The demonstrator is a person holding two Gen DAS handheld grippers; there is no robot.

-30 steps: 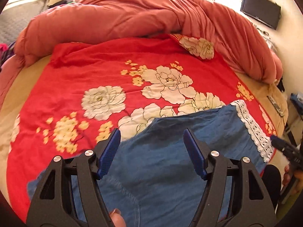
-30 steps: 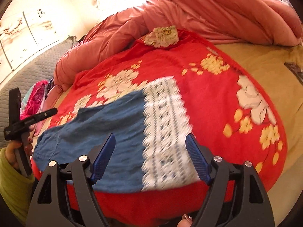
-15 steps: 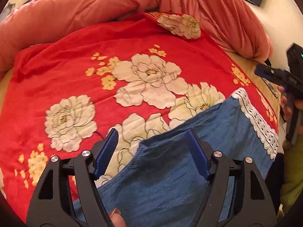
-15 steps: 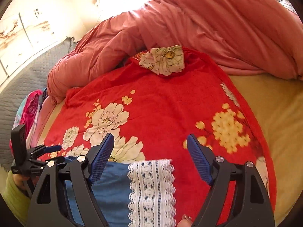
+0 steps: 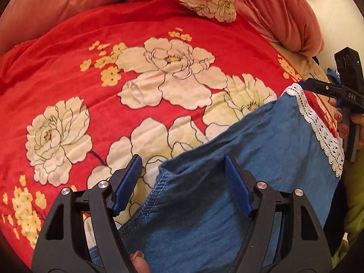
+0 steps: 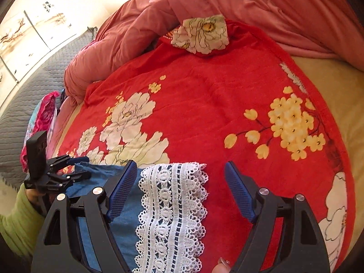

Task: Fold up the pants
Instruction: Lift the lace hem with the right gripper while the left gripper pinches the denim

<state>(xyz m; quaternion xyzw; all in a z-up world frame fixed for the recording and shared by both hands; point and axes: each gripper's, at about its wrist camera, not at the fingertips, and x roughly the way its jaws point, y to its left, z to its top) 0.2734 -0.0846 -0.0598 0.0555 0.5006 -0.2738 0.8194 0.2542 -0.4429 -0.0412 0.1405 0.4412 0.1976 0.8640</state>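
Note:
Blue denim pants [image 5: 261, 163] with a white lace hem [image 5: 318, 125] lie flat on a red floral blanket [image 5: 113, 68]. My left gripper [image 5: 182, 182] is open, its jaws either side of the pants' stitched waist corner, low over the cloth. My right gripper [image 6: 180, 190] is open over the far corner of the lace hem [image 6: 173, 209], with the hem between its fingers. Each gripper shows in the other's view: the right one [image 5: 304, 85] at the hem corner, the left one [image 6: 79, 168] at the waist end. Neither holds cloth.
A bunched pink duvet [image 5: 250, 4] lies along the back of the bed. A beige sheet [image 6: 336, 86] shows to the right of the blanket. A grey quilted headboard [image 6: 34, 86] and pink clothes [image 6: 43, 118] are at the left.
Both grippers have moved forward and down towards the far edge of the pants. The left now straddles the waist corner, the right the lace hem corner. Both stay open.

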